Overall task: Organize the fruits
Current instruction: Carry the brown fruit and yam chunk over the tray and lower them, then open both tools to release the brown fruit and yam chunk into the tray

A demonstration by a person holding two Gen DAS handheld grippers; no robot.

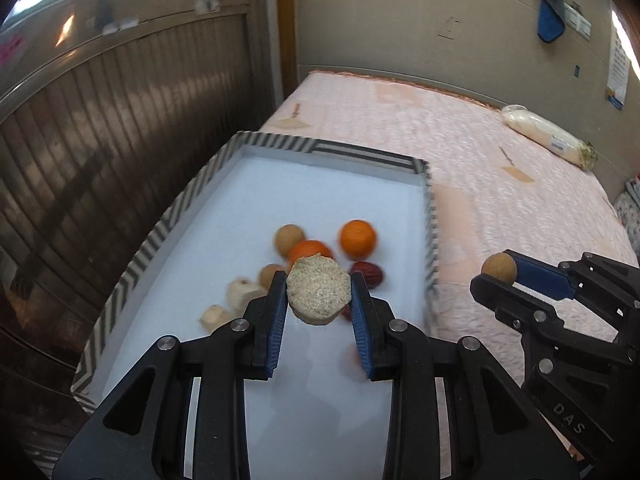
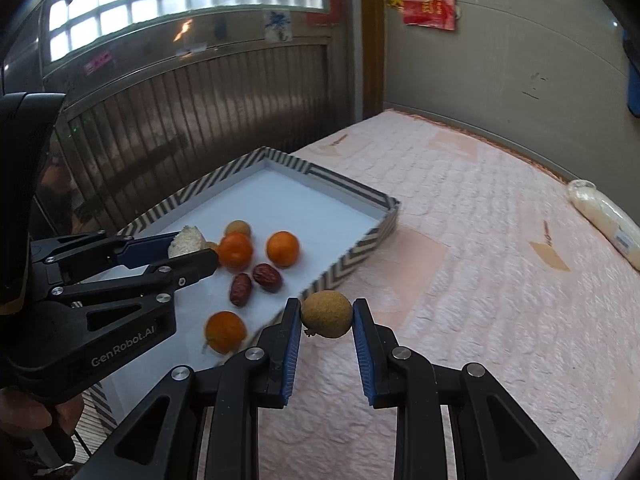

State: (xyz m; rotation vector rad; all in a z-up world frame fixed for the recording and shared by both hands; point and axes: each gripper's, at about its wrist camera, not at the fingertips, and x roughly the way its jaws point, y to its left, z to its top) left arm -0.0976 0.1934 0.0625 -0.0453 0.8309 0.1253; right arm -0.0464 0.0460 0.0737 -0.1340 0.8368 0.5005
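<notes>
My left gripper point(image 1: 319, 294) is shut on a pale, rough round slice point(image 1: 319, 294) and holds it above the white tray point(image 1: 248, 184) with the striped rim. In the tray lie oranges point(image 1: 358, 239), brown longans point(image 1: 289, 239), red dates point(image 1: 368, 274) and pale fruit pieces point(image 1: 242, 294). My right gripper point(image 2: 327, 314) is shut on a brown longan point(image 2: 327, 314) above the pink bed cover, just right of the tray's edge point(image 2: 352, 256). The right wrist view shows three oranges point(image 2: 283, 249), two dates point(image 2: 267, 277) and the left gripper point(image 2: 188, 250) with its slice.
The pink quilted bed cover point(image 2: 480, 280) stretches to the right of the tray. A wrapped white bundle point(image 1: 544, 134) lies at its far right edge. A metal shutter door point(image 1: 120, 140) stands to the left, and a wall point(image 1: 440, 20) behind.
</notes>
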